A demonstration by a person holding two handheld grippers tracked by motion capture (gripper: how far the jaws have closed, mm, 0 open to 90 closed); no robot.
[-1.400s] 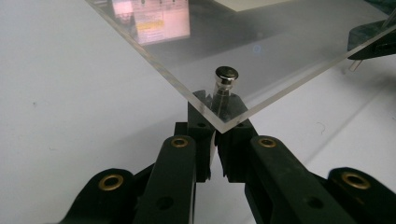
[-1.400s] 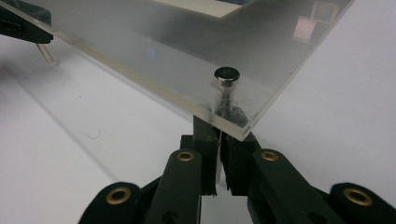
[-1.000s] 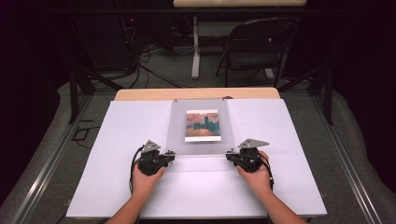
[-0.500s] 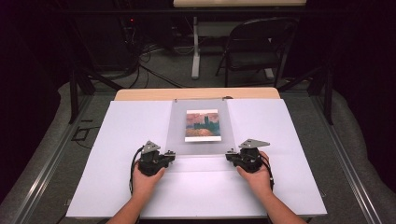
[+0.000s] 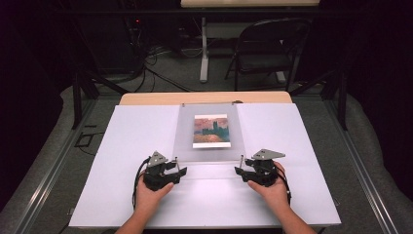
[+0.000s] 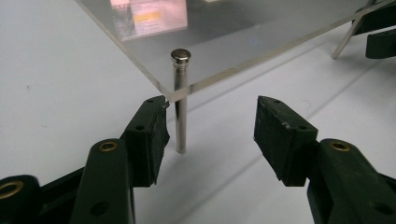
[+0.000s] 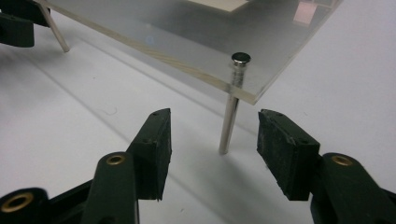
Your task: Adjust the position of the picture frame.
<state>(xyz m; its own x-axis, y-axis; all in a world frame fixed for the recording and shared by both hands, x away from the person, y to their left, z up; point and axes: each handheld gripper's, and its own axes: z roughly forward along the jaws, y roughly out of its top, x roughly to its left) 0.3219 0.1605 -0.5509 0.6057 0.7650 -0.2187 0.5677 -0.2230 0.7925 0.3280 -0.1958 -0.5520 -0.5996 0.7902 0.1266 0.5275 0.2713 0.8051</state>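
A clear acrylic panel (image 5: 185,141) stands on thin metal pins above a small painting print (image 5: 211,130) on the white table. My left gripper (image 5: 176,165) is at the panel's near left corner. Its jaws have just been opening, and in the left gripper view the gripper (image 6: 210,123) is open with the corner pin (image 6: 180,107) between the jaws, close beside the left pad. My right gripper (image 5: 239,168) is at the near right corner. Its jaws have also just been opening, and it (image 7: 212,135) is open around the other pin (image 7: 231,112) without pressing on it.
White sheeting (image 5: 122,146) covers the table, with a wooden edge (image 5: 204,97) at the far side. A dark chair (image 5: 268,48) and cables stand on the floor beyond. The other gripper shows far off in each gripper view.
Both hands have stayed at the panel's near corners. The panel and print have not shifted.
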